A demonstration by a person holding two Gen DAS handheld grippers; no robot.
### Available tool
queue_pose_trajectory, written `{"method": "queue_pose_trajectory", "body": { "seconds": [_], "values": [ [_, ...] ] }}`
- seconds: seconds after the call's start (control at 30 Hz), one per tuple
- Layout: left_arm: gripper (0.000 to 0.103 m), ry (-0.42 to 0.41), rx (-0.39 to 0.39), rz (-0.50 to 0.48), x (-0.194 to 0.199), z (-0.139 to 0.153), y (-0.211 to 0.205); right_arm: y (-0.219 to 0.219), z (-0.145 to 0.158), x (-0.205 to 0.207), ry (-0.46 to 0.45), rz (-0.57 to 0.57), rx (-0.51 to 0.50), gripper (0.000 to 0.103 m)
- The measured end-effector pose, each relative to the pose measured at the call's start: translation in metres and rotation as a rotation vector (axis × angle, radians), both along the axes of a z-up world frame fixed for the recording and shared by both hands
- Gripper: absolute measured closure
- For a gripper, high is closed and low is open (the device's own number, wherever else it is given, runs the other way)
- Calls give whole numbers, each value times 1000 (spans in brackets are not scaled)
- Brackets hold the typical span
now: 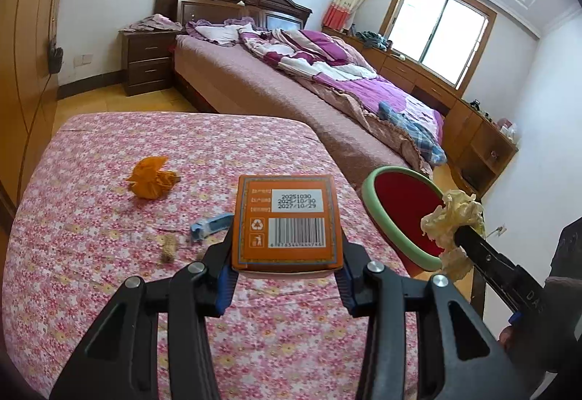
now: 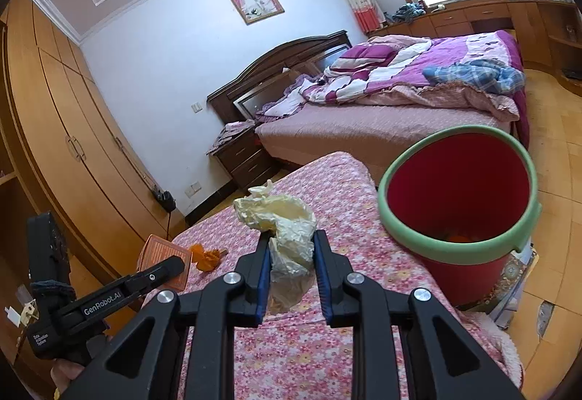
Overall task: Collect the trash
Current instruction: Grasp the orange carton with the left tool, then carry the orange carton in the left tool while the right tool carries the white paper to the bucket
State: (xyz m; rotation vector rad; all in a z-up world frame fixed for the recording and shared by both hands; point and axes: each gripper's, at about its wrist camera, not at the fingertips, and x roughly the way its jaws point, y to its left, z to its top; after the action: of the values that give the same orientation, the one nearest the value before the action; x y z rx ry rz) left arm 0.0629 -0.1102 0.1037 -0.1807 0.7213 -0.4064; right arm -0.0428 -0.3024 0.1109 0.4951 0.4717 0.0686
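An orange carton [image 1: 287, 222] is held between the fingers of the left tongs [image 1: 287, 272], lifted clear above the table [image 1: 109, 254], which is covered with a pink flowered cloth. A crumpled cream-coloured paper wad [image 2: 283, 229] is clamped in the right tongs [image 2: 292, 276], also off the surface. The red bin [image 2: 458, 203] with a green rim is seen just beyond the table's right edge, its mouth tilted toward the right wrist camera; something orange appears to lie at its bottom, though what it is cannot be told.

On the table some trash is left: an orange crumpled wrapper [image 1: 152, 182], a small blue piece [image 1: 211, 225] just behind the carton, and a brownish scrap [image 1: 168, 247] near it.

The step in hand is judged to be the carrying of two picked pieces to the bin. The wad is nearer the opening, so it is probably to be dropped first: the right tongs would have to be brought over the rim and then opened. The carton would then be swung rightward over the same opening and released, with care that the light bin is not knocked by either tool.
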Motion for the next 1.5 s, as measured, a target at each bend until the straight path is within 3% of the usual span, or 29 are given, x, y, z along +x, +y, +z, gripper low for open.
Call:
{"method": "queue_pose_trajectory", "body": {
  "seconds": [0.3,0.57,1.1,1.4,1.5],
  "values": [
    [57,-7,42,-80,0,2,-41,-32,2,-20,-18,-96,12,79],
    [57,-6,94,-188,18,-3,-98,-75,-14,-23,5,-202,42,79],
    [57,47,141,-359,73,-44,-213,-151,-57,8,99,-318,63,79],
    [57,70,168,-397,90,-68,-242,-171,-84,25,148,-339,73,75],
    [52,73,164,-415,93,-74,-245,-176,-90,28,159,-348,92,74]
  ]
}}
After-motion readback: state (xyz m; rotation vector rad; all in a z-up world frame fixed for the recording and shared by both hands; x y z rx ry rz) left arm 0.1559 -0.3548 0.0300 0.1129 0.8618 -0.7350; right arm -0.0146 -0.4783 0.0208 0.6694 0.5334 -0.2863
